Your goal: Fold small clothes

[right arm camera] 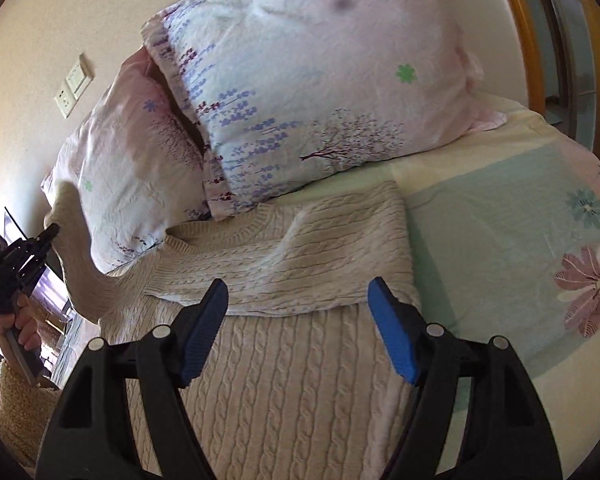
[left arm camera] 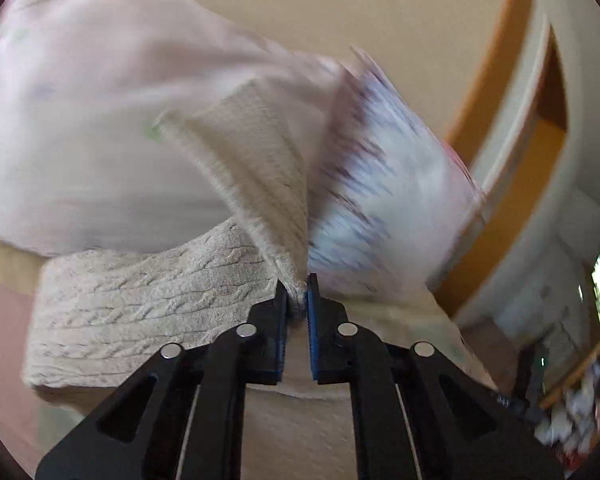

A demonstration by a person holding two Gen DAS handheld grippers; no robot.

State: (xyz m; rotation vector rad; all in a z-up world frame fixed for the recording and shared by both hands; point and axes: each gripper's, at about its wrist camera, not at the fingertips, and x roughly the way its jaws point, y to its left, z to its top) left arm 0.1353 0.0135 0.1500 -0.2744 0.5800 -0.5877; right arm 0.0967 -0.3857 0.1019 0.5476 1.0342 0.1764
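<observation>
A cream cable-knit sweater (right arm camera: 284, 360) lies flat on the bed, its collar toward the pillows and one sleeve already folded across the chest. The other sleeve (left arm camera: 256, 184) is lifted off the bed and rises to the left side, where the left gripper (left arm camera: 297, 292) has its cuff pinched tight between the two blue pads, with the jaws nearly closed on the knit. In the right wrist view this same gripper (right arm camera: 50, 232) is seen at the far left, held up by the person's hand (right arm camera: 18, 328) in a fluffy cuff. The right gripper (right arm camera: 298, 292) hovers over the middle of the sweater with its jaws wide apart and nothing between them. Just behind the collar lean two pink floral pillows (right arm camera: 312, 80), one partly in front of the other, and the raised sleeve hangs close before the left one. The bed sheet (right arm camera: 500, 208) is pale green and cream with big printed flowers. On the beige wall behind there are a switch and a socket (right arm camera: 74, 88).
</observation>
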